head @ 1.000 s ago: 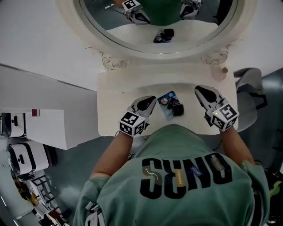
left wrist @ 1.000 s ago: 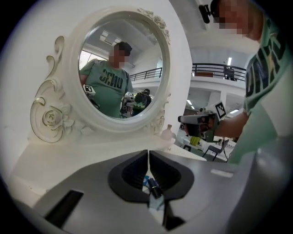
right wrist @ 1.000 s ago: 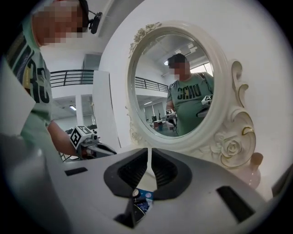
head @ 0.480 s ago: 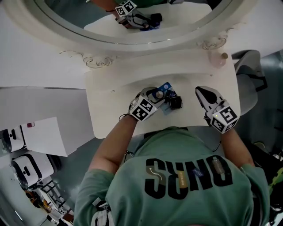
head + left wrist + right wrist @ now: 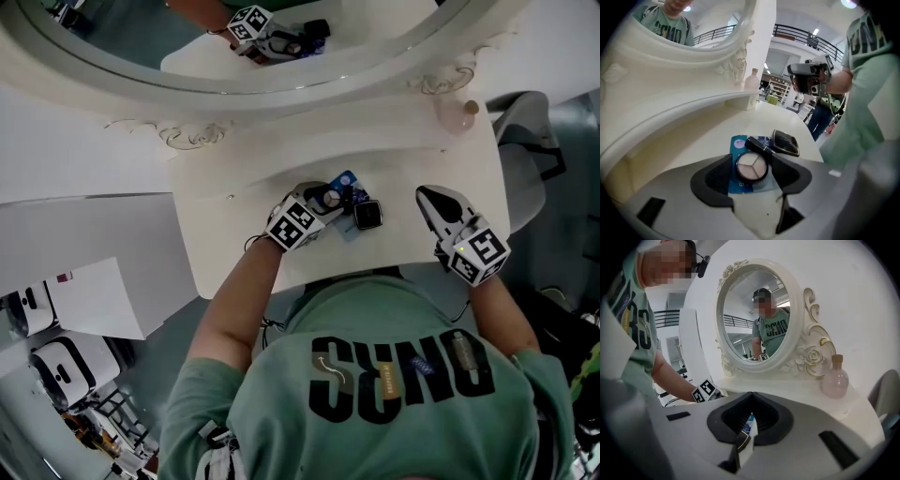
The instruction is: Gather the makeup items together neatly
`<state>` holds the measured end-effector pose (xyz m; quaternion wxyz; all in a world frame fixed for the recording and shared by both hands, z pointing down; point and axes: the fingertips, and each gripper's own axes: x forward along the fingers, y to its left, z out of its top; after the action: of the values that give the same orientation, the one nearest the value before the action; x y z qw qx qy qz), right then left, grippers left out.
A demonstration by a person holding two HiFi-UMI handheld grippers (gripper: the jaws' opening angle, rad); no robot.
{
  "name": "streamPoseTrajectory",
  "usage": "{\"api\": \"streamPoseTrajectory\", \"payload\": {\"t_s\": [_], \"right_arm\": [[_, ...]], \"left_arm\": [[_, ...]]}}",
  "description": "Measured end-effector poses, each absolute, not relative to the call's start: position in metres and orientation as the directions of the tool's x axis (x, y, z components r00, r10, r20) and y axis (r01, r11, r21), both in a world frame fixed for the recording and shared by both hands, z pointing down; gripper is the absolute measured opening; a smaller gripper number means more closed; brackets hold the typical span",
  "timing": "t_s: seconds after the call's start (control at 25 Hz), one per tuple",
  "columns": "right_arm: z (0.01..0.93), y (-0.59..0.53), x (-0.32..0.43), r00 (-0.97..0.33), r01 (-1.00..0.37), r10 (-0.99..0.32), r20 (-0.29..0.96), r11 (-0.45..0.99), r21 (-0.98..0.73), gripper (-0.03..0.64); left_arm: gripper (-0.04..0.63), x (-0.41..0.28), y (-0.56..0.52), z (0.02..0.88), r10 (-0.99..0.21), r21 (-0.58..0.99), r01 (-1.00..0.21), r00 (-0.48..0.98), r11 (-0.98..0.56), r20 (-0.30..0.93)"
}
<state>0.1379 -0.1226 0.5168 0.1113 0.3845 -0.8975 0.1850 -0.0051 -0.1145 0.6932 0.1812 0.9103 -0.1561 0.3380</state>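
Near the table's (image 5: 234, 211) front edge, the released left gripper (image 5: 752, 161) straddles the round compact (image 5: 752, 168); squeeze evenly. The right gripper (image 5: 427, 195) sits clenched, empty.

Head view overhead, steeply down; tool views low, close; all share makeup items (image 5: 364, 212).
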Motion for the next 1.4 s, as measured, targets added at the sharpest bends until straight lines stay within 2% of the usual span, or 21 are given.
{"api": "streamPoseTrajectory", "payload": {"t_s": [0.24, 0.44, 0.64, 0.88, 1.12, 1.4], "right_arm": [[0.515, -0.125, 0.135, -0.681, -0.728, -0.641, 0.354, 0.645, -0.234, -0.006], [0.509, -0.128, 0.125, -0.694, -0.715, -0.63, 0.35, 0.66, -0.232, -0.005], [0.503, -0.135, 0.1, -0.72, -0.687, -0.604, 0.34, 0.689, -0.231, -0.006], [0.495, -0.148, 0.057, -0.761, -0.638, -0.562, 0.325, 0.74, -0.214, -0.006], [0.495, -0.154, 0.031, -0.761, -0.633, -0.553, 0.338, 0.746, -0.206, -0.005], [0.499, -0.15, 0.023, -0.757, -0.636, -0.546, 0.36, 0.742, -0.211, -0.006]], "left_arm": [[0.229, -0.007, -0.113, 0.712, -0.165, 0.145, -0.372, 0.683, -0.917, 0.711], [0.227, -0.012, -0.124, 0.671, -0.234, 0.139, -0.412, 0.729, -0.901, 0.643], [0.227, -0.068, -0.163, 0.591, -0.407, 0.105, -0.546, 0.726, -0.831, 0.555], [0.227, -0.171, -0.218, 0.569, -0.592, 0.031, -0.74, 0.561, -0.671, 0.579], [0.227, -0.218, -0.239, 0.599, -0.603, 0.031, -0.799, 0.478, -0.601, 0.639], [0.227, -0.22, -0.239, 0.607, -0.575, 0.024, -0.774, 0.489, -0.632, 0.656]]}}
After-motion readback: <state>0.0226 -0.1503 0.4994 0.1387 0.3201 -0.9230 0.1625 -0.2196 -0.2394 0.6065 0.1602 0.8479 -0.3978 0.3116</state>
